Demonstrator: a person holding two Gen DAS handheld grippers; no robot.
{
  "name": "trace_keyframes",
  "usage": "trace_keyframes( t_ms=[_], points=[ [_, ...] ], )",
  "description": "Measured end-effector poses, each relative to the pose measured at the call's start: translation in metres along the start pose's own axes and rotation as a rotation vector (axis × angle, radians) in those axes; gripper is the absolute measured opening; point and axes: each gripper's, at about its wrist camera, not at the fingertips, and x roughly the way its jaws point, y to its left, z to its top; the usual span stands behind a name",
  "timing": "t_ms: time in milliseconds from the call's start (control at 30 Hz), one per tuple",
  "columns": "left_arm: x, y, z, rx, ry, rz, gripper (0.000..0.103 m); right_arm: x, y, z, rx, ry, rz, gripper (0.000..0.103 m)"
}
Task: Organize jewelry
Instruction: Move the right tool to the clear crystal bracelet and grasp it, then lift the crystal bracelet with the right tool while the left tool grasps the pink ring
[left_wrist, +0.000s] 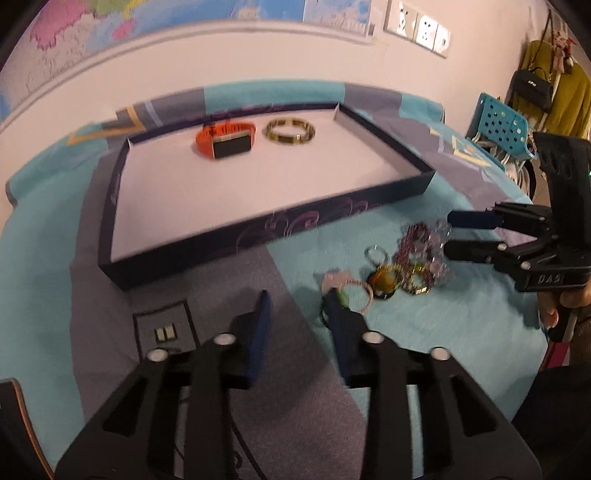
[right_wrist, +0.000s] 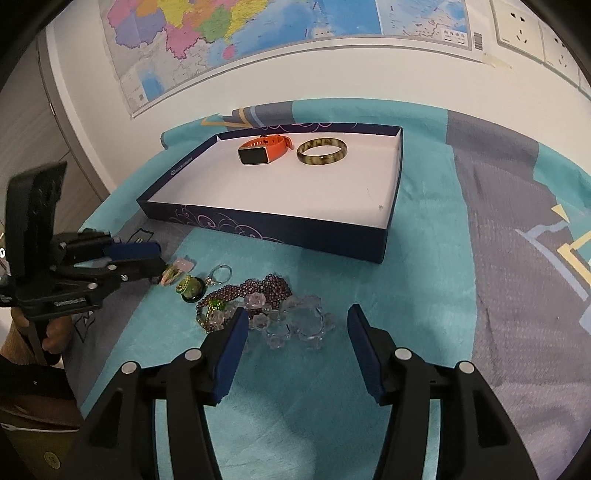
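Observation:
A dark blue tray (right_wrist: 314, 233) with a white floor holds an orange watch (right_wrist: 263, 149) and a brown-green bangle (right_wrist: 322, 151); they also show in the left wrist view, the watch (left_wrist: 224, 139) beside the bangle (left_wrist: 291, 131). A jewelry pile lies in front of the tray: clear crystal bracelets (right_wrist: 295, 321), purple beads (right_wrist: 255, 291), a green pendant (right_wrist: 191, 288), a small ring (right_wrist: 221, 274), a pink-green woven bracelet (right_wrist: 173, 275). My right gripper (right_wrist: 295, 325) is open around the crystal bracelets. My left gripper (left_wrist: 299, 306) is open, its right finger beside the woven bracelet (left_wrist: 351, 291).
A teal and grey cloth (right_wrist: 424, 295) covers the table. A map (right_wrist: 221, 33) and wall sockets (right_wrist: 532, 33) are on the wall behind. A blue basket (left_wrist: 498, 125) and hanging clothes (left_wrist: 554, 85) stand off the table's right side.

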Motion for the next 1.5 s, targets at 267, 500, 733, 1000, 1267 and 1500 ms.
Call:
trace_keyframes(
  t_ms=[267, 500, 733, 1000, 1267, 1500],
  points=[
    [-0.009, 0.020, -0.007, -0.051, 0.010, 0.072, 0.018, -0.004, 0.000, -0.001, 0.005, -0.012, 0.004, 0.054],
    [-0.025, -0.001, -0.001, 0.023, -0.061, 0.052, 0.033, 0.000, 0.005, -0.002, -0.008, 0.000, 0.001, 0.054],
    [-0.022, -0.021, 0.001, 0.075, -0.065, 0.011, 0.033, 0.005, 0.014, -0.001, -0.052, 0.011, -0.019, 0.044],
    [-0.018, -0.028, 0.001, 0.103, -0.064, -0.005, 0.033, -0.002, 0.010, -0.004, -0.041, 0.001, -0.015, 0.008],
    [-0.019, -0.036, -0.001, 0.141, -0.072, -0.022, 0.033, -0.030, 0.013, 0.005, -0.018, -0.080, 0.042, 0.008],
    [-0.010, -0.039, 0.003, 0.158, -0.050, -0.012, 0.024, -0.052, 0.017, 0.017, -0.026, -0.145, 0.046, 0.008]
  ],
)
